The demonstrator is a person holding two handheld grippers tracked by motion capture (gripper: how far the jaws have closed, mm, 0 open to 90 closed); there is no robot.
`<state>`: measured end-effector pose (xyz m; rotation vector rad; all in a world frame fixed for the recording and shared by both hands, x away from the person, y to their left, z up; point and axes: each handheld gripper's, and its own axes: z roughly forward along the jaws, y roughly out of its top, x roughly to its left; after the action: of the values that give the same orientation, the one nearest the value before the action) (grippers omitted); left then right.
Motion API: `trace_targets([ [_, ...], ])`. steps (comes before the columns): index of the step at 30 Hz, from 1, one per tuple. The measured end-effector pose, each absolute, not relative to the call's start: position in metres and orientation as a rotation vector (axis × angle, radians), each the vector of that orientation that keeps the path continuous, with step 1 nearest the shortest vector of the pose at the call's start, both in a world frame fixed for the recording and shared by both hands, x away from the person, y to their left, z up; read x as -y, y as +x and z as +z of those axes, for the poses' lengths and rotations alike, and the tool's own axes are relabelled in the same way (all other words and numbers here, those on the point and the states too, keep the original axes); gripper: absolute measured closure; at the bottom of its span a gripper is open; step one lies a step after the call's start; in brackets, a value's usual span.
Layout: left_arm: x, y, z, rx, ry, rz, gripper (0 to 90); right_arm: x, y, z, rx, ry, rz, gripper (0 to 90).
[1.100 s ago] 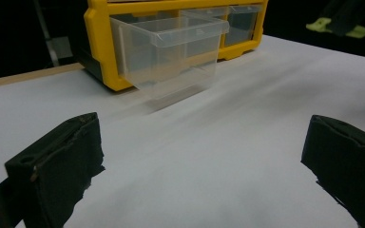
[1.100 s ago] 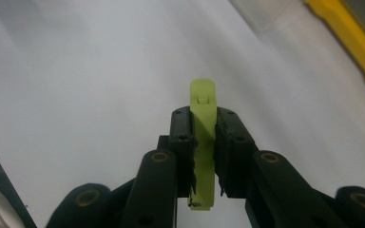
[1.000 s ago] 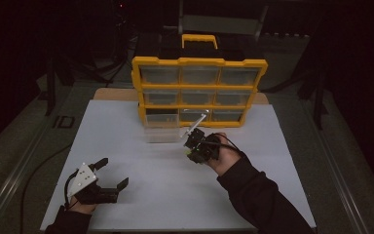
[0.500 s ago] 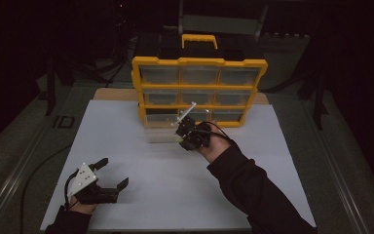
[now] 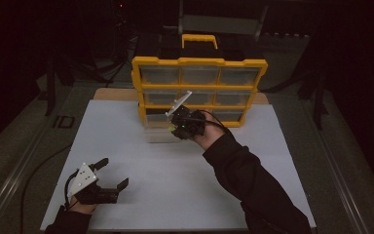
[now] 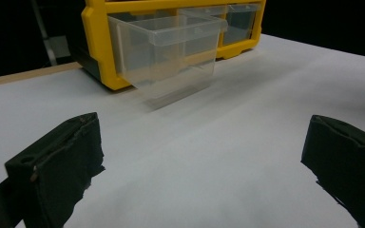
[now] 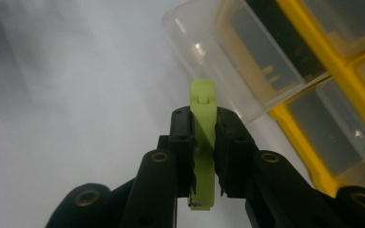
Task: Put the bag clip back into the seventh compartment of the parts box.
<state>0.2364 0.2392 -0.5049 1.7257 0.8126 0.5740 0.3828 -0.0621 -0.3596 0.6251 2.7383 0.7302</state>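
Right gripper view: my right claw point(image 7: 204, 142) clamped on green clip point(image 7: 203, 118), held above pulled-out clear drawer point(image 7: 233, 57) of yellow organizer point(image 5: 198, 90). Pickup done; drop into drawer left, by my judgement. Left claw point(image 5: 111, 174) open, empty, resting on counter point(image 5: 175, 195).

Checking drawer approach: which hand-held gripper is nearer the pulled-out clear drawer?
Right. The right hand-held gripper, shut on a light green piece, hovers right at the clear drawer. The left hand-held gripper sits open near the table's front left, well away.
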Motion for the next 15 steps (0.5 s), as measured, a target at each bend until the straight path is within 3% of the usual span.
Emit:
trace_targets([
  [15,-0.239,0.237,-0.506,-0.81,1.734,0.575,0.1,0.052,0.413,-0.348,-2.742,0.601,0.79,78.7],
])
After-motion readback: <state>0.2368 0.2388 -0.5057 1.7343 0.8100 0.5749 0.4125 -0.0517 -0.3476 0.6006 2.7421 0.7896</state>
